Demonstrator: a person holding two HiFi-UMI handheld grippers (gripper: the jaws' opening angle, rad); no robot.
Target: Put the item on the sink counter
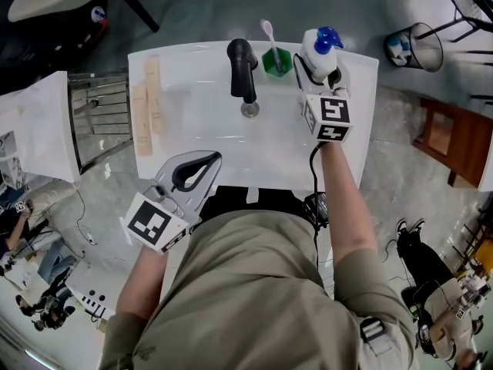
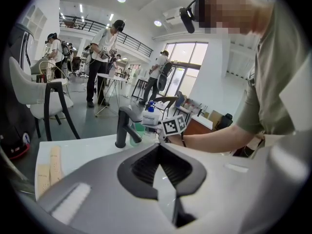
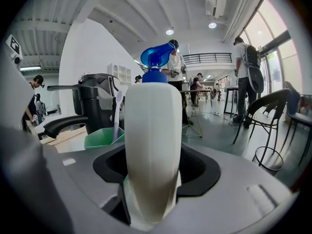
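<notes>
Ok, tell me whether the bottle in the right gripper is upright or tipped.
Upright. The bottle stands vertical between the jaws of the right gripper, with its blue pump top pointing straight up.

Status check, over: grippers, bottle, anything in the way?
Right gripper shut on bottle, upright over counter's back right. Left gripper shut, empty. Green cup close beside bottle.

- bottle (image 1: 321,51): white body, blue pump top.
- faucet (image 1: 243,68): black.
- cup (image 1: 277,62), just right of the faucet: green.
- table (image 1: 192,129): white.
- two strips (image 1: 146,106), left of the faucet: pale tan.
</notes>
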